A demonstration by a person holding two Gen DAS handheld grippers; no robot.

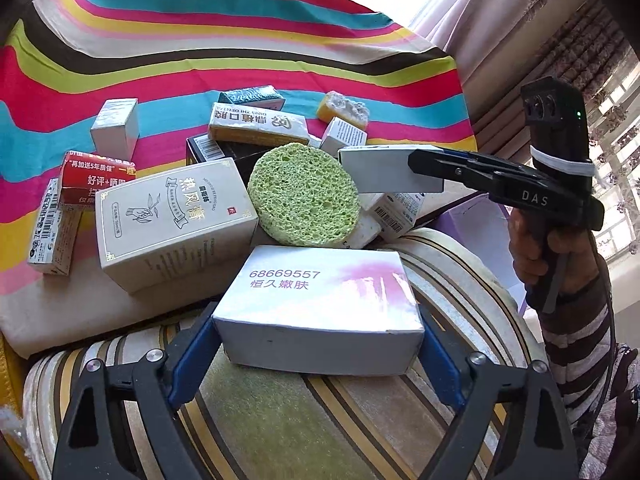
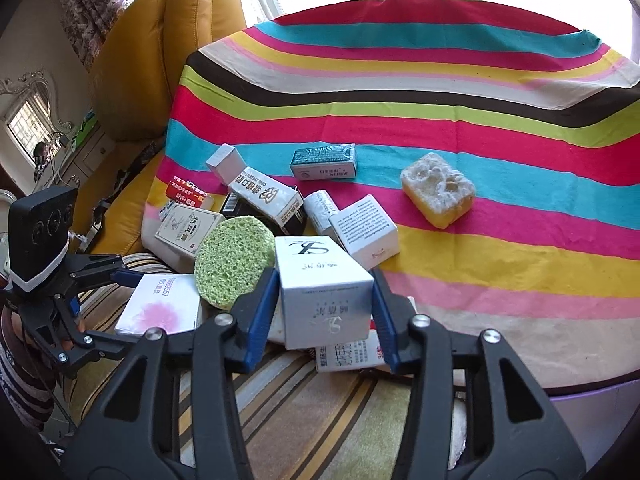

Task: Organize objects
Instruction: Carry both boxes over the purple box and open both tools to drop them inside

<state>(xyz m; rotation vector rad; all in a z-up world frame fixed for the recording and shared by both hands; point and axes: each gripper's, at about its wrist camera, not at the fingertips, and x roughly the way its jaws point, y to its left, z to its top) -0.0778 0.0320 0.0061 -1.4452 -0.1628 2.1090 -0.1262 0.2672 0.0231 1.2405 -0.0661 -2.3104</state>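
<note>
My left gripper is shut on a white box with a pink flower print, held over a striped cushion; the same box shows in the right wrist view. My right gripper is shut on a white and grey box, held above the pile; it shows in the left wrist view. A round green sponge leans between the two boxes, also in the right wrist view.
Several small boxes lie piled on the striped cloth: a cream box, a toothpaste box, a red box, a teal box. A yellow sponge lies apart. A yellow armchair stands left.
</note>
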